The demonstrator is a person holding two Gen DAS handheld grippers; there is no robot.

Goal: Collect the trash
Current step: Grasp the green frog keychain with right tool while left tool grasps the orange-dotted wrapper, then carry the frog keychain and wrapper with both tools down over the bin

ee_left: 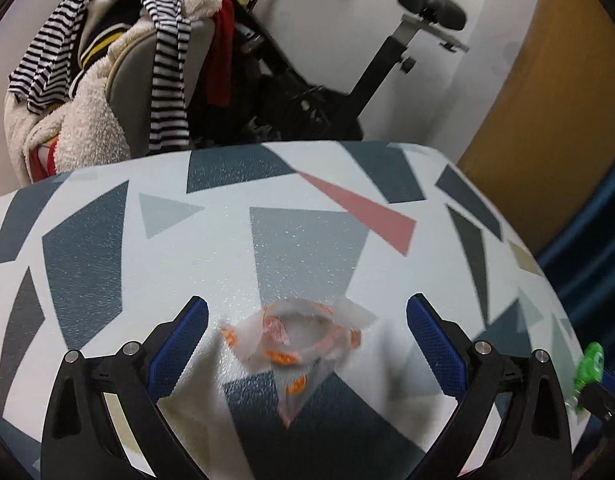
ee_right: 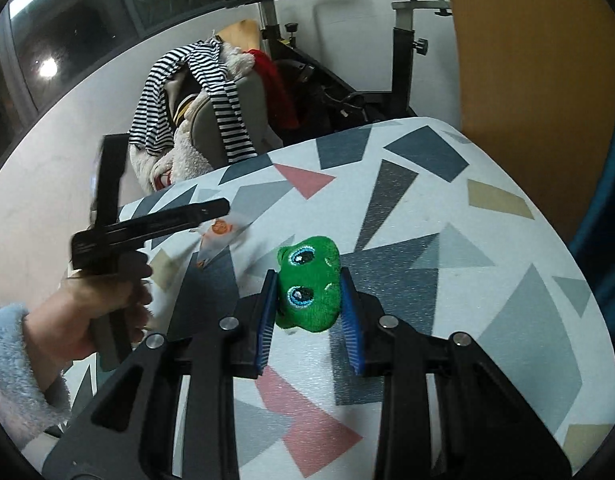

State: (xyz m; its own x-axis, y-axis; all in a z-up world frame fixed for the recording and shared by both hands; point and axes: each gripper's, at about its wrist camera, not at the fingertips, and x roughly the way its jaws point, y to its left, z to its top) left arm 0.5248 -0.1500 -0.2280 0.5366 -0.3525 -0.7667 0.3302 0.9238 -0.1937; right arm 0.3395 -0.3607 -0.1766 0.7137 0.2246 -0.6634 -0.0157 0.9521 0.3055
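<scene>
A crumpled clear plastic wrapper with orange print (ee_left: 299, 340) lies on the patterned table (ee_left: 147, 240). My left gripper (ee_left: 307, 340) is open, its blue pads on either side of the wrapper, not touching it. In the right wrist view the wrapper (ee_right: 219, 232) shows under the left gripper (ee_right: 211, 210). My right gripper (ee_right: 309, 304) is shut on a green plush frog (ee_right: 309, 284) and holds it just above the table (ee_right: 467, 280). The frog also shows at the right edge of the left wrist view (ee_left: 589, 372).
Behind the table's far edge stands a chair draped with striped and fleecy clothes (ee_left: 107, 80) and an exercise bike (ee_left: 387, 60). A wooden panel (ee_left: 547, 120) stands at the right.
</scene>
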